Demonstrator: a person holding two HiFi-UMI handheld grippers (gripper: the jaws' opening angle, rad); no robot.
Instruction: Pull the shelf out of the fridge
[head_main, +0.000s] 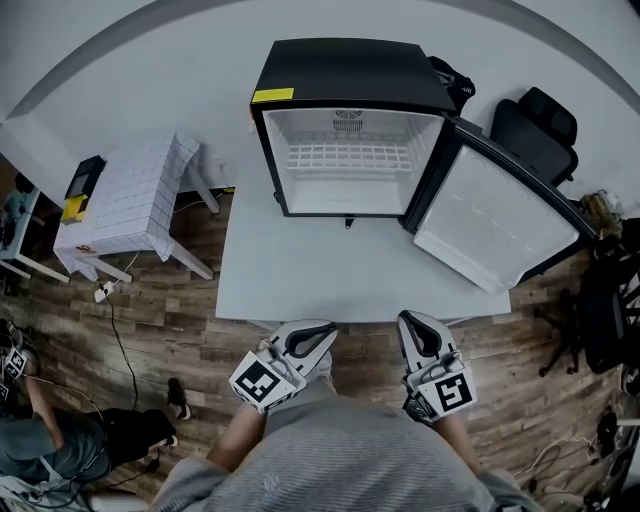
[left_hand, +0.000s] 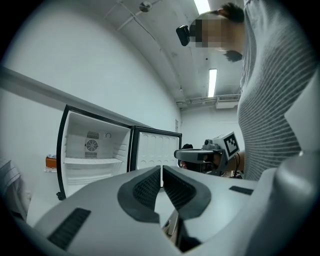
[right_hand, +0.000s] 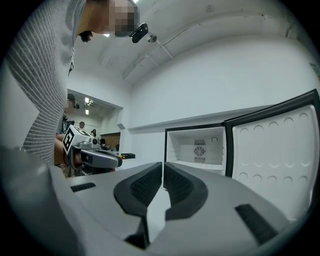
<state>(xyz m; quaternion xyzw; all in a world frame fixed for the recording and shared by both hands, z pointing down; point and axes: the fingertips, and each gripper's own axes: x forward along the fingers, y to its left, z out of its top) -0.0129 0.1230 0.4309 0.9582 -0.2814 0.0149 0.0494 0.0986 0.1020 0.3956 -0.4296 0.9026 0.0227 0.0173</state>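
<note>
A white wire-grid shelf (head_main: 348, 157) sits inside the open black mini fridge (head_main: 345, 75) at twelve o'clock, its door (head_main: 495, 220) swung to two o'clock. Open white tabletop (head_main: 300, 270) separates it from the left gripper (head_main: 325, 332) and right gripper (head_main: 410, 320), both pinched together, empty.

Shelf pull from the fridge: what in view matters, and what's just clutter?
Job: fridge, its open door, shelf inside, left gripper, right gripper (both shut, empty).
Clutter: small white table, yellow-black box, black chair, floor cable.
</note>
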